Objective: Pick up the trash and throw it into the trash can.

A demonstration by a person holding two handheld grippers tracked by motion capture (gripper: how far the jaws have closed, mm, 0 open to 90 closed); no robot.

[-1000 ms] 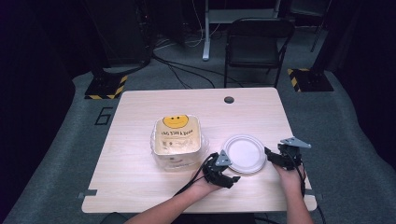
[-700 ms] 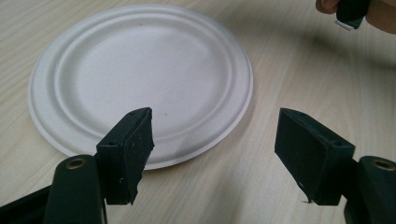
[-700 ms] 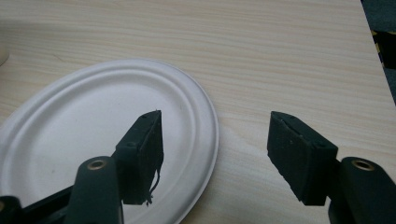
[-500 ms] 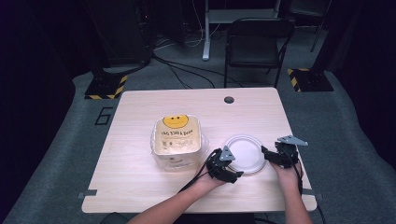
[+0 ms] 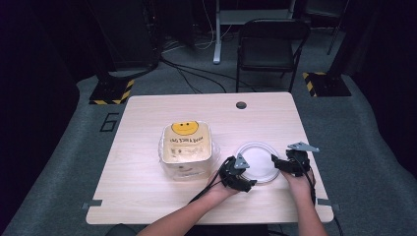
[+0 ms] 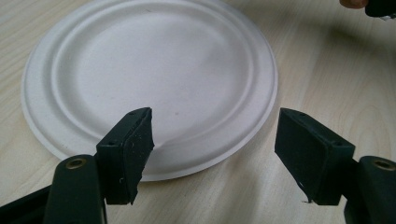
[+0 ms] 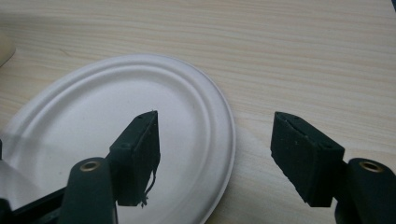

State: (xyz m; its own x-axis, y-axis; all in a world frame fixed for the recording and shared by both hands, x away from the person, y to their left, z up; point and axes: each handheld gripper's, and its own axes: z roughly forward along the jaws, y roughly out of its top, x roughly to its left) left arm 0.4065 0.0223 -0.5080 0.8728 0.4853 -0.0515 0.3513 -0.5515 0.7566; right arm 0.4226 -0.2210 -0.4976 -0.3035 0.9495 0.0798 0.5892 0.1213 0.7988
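Dark floor and cables ringed the pale wooden table (image 5: 147, 196), where the white paper plate (image 5: 256, 161) lay flat just right of the smiley-printed bag (image 5: 187, 149). Since a second earlier, the left gripper (image 5: 246, 183) and right gripper (image 5: 276, 162) had closed in on the plate's opposite edges, both jaws spread wide and empty, likely readying a lift. What the bag contained could not be made out.

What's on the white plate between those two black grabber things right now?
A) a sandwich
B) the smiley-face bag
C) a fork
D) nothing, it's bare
D: the white plate shows a bare surface in both gripper views, and in the high view the smiley-face bag sits apart on the table, to the plate's left.
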